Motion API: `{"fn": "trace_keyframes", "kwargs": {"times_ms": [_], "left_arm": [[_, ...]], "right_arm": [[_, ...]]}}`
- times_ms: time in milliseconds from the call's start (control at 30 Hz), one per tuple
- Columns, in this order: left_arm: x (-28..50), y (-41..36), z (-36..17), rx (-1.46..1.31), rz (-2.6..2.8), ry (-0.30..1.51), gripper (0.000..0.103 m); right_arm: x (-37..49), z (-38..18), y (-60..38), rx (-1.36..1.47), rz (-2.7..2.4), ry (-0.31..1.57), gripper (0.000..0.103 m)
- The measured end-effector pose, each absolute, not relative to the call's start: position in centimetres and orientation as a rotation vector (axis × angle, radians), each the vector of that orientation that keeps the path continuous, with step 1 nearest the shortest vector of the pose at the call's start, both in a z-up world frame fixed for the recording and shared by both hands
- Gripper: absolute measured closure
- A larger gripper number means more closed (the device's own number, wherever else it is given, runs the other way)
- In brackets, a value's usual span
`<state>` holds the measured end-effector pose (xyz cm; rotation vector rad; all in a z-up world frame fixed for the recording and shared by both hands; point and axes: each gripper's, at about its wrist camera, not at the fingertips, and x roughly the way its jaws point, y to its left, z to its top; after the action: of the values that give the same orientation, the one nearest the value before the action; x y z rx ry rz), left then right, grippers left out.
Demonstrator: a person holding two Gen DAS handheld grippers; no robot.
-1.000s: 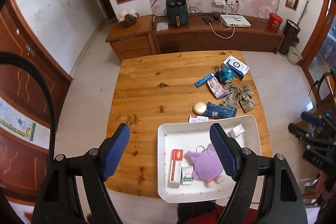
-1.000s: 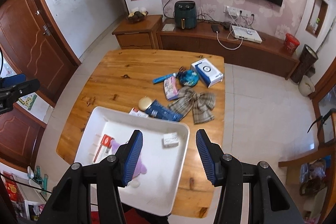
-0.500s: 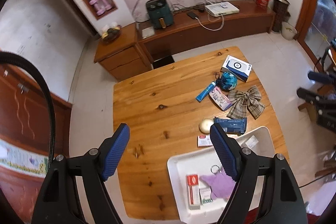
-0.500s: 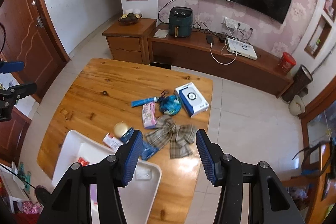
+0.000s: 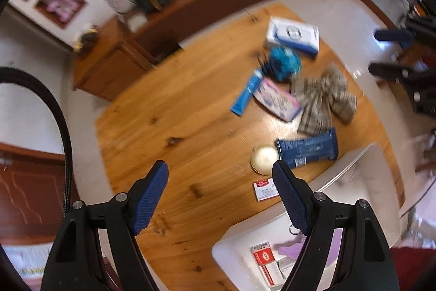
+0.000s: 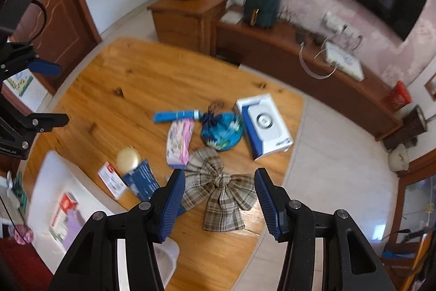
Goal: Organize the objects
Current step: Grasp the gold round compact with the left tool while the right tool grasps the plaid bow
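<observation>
My right tool (image 6: 218, 205) hangs spread over the plaid bow (image 6: 220, 197); left tool (image 5: 220, 198) spread, empty. Next, I judge: drop, pinch its knot, carry it to the white tray (image 6: 45, 182).

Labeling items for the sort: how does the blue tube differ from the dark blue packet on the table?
The blue tube is light blue, narrow and rod-like; the dark blue packet is navy, wide and flat with white print. The tube lies beside the pink pack, toward the table's far side; the packet lies by the white tray, touching the round cream item. Both lie flat on the table, outside the tray, ungripped.
</observation>
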<state>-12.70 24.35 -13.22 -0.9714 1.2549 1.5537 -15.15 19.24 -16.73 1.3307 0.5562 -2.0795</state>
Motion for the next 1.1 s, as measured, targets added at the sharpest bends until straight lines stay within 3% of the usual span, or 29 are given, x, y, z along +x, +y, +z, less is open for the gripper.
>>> {"fn": "trace_keyframes", "kwargs": {"times_ms": [167,400,1100], "left_arm": [[-14.4,25.5,-19.9,-1.078,1.414,1.293,0.022],[-15.3,26.0,-26.0,-1.224,1.28,1.286,0.023],[-11.0,26.8,-30.4,-1.262,1.122,1.337,0.023]], "right_arm": [[-17.1,-22.6,19.0,1.414,-1.961,0.567,0.049],[-18.1,-26.5,18.6,1.409,-1.844,0.638,0.049],[-17.4,-30.4,17.9,1.359,-1.687,0.795,0.049]]}}
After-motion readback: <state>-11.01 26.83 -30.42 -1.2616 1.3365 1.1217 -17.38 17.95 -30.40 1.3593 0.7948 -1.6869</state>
